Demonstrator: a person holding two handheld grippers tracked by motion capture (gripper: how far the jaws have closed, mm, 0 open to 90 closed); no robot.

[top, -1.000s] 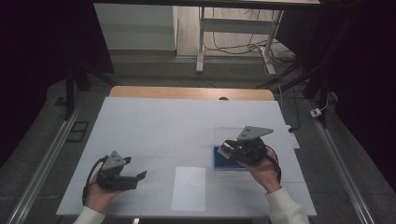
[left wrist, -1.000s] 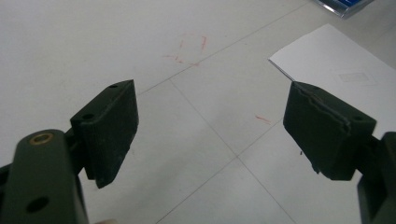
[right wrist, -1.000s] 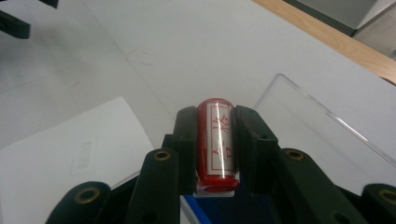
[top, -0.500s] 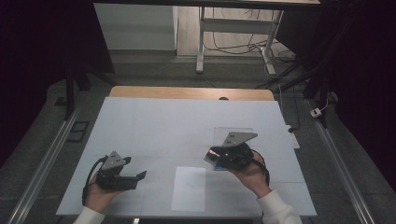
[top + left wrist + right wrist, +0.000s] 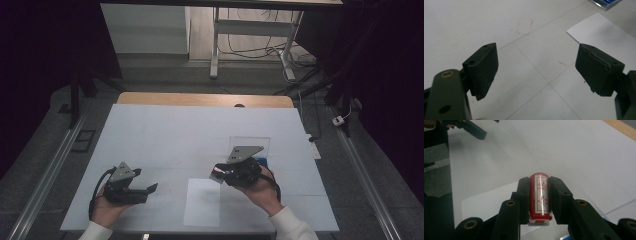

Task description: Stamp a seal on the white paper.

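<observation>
White table [image 5: 200, 130], person's forearms entering from the near edge. Landmark: a white sheet of paper [image 5: 202, 202] lying flat near the near edge, about midway across. Right gripper [image 5: 218, 173] is held just above and beyond the sheet's far right corner, jaws pointing toward the left side of the table; its grey three-cornered plate sits on top. In the right gripper view the jaws are clamped on a small red stamp [image 5: 540, 196], a cylinder with a white label bearing red characters, pinched on both sides and lifted clear of the table, with the sheet [image 5: 489, 202] below and behind it. A blue flat object [image 5: 261, 161], partly hidden behind the right gripper, lies on the table beyond the sheet's right side; what it is cannot be told. Left gripper [image 5: 150, 189] rests low, left of the sheet and apart from it, jaws pointing toward it. In the left gripper view its jaws stand wide apart with nothing between them, bare table with faint red marks [image 5: 524, 26] ahead, and the sheet's corner [image 5: 604, 32] at upper right.
</observation>
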